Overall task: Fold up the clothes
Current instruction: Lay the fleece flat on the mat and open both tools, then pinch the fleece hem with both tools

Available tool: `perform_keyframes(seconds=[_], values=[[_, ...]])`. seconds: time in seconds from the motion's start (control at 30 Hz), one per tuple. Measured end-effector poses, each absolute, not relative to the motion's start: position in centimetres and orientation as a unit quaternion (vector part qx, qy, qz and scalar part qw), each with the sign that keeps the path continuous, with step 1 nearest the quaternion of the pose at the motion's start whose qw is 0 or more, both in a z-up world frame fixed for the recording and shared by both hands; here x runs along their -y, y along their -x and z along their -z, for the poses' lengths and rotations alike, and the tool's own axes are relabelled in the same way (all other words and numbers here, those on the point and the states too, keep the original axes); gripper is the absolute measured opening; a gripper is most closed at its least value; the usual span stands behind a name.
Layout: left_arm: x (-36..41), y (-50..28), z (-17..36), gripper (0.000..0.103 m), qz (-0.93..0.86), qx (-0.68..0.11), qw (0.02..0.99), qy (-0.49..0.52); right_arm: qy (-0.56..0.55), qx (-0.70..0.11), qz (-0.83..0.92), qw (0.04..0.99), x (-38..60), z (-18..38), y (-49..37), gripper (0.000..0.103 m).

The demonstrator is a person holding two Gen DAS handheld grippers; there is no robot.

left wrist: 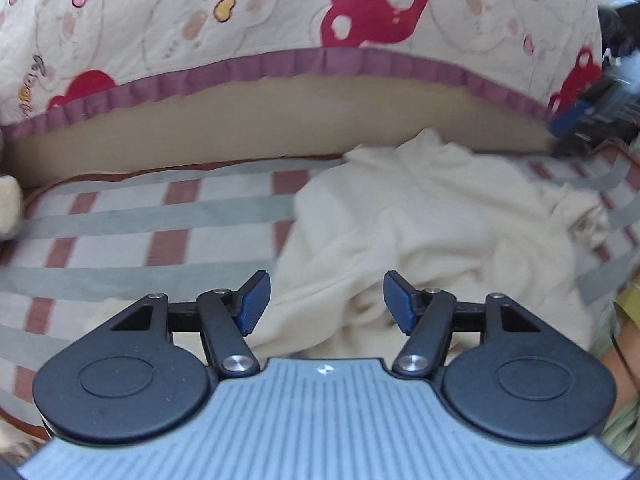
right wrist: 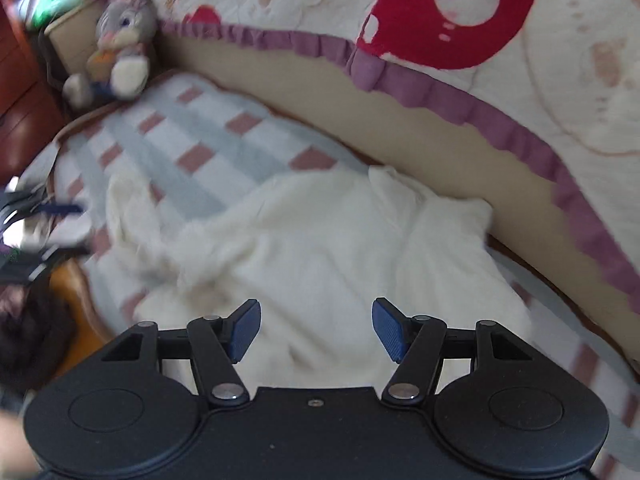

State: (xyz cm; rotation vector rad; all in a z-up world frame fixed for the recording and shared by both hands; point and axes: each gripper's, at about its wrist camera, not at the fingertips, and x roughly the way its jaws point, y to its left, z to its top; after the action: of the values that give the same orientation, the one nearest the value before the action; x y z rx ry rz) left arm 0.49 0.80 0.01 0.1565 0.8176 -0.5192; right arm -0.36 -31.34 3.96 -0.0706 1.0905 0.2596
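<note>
I take the cream garment [left wrist: 420, 232] as my landmark; it lies crumpled on the bed [left wrist: 120, 216], on the striped pink, grey and white sheet, its far edge close to the tan padded side board [left wrist: 260, 120]. To the left of the garment, in the right wrist view, a grey plush rabbit [right wrist: 120, 40] sits at the far corner of the bed, well apart from the cloth. My left tool [left wrist: 326, 300] hovers over the near left part of the garment, its blue pads spread wide with nothing between them; creased cloth shows in the gap. My right tool [right wrist: 316, 330] hovers over the near middle of the garment [right wrist: 320, 240], likewise spread wide and empty. Beyond the garment, a bear-print quilt [left wrist: 240, 20] with a purple frill hangs over the side board. At the far right of the left wrist view my right tool appears blurred, beyond the garment's right edge.
</note>
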Motion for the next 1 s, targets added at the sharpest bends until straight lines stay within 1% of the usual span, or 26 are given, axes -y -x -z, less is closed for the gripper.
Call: perform_keyframes(seconds=[0.1,0.13,0.23,0.33,0.43,0.5,0.6,0.67,0.73,0.77,0.83,0.93,1.0], values=[[0.4,-0.7,-0.9,0.062,0.245,-0.415,0.875,-0.046,0.085,-0.559,-0.152,0.81,31.6,-6.2,1.8,0.068],[0.9,-0.7,-1.2,0.062,0.244,-0.422,0.872,-0.036,0.106,-0.563,-0.149,0.806,31.4,-6.7,1.7,0.068],[1.9,-0.5,-2.2,0.062,0.237,-0.437,0.867,-0.017,0.128,-0.531,-0.158,0.823,30.0,-6.6,0.8,0.068],[1.9,2.1,-3.8,0.062,0.22,-0.418,0.88,-0.053,0.067,-0.473,-0.191,0.858,28.4,-4.1,0.2,0.068],[1.7,2.6,-5.1,0.065,0.208,-0.432,0.875,-0.064,-0.016,-0.416,-0.228,0.88,26.4,0.0,1.1,0.068],[1.7,2.6,-6.0,0.065,0.204,-0.441,0.871,-0.072,-0.084,-0.405,-0.251,0.875,24.8,2.3,1.4,0.068],[2.1,1.4,-7.0,0.065,0.21,-0.439,0.864,-0.132,-0.156,-0.401,-0.21,0.878,23.0,3.9,0.7,0.068],[2.2,0.6,-7.1,0.064,0.22,-0.443,0.852,-0.174,-0.167,-0.38,-0.168,0.894,22.8,3.7,0.5,0.068],[2.2,0.2,-6.6,0.063,0.236,-0.441,0.838,-0.218,-0.162,-0.357,-0.128,0.911,23.0,3.3,0.8,0.068],[2.3,0.2,-6.1,0.058,0.246,-0.439,0.829,-0.243,-0.151,-0.349,-0.108,0.918,23.2,3.1,1.4,0.068],[2.8,0.3,-4.5,0.053,0.271,-0.439,0.807,-0.288,-0.15,-0.343,-0.065,0.925,24.8,3.7,3.7,0.068],[4.4,0.0,-0.4,0.045,0.304,-0.461,0.769,-0.322,-0.189,-0.355,-0.022,0.916,29.0,6.4,9.2,0.068],[5.5,-0.3,2.8,0.043,0.32,-0.471,0.757,-0.321,-0.209,-0.375,-0.005,0.903,31.7,8.5,12.8,0.068]])
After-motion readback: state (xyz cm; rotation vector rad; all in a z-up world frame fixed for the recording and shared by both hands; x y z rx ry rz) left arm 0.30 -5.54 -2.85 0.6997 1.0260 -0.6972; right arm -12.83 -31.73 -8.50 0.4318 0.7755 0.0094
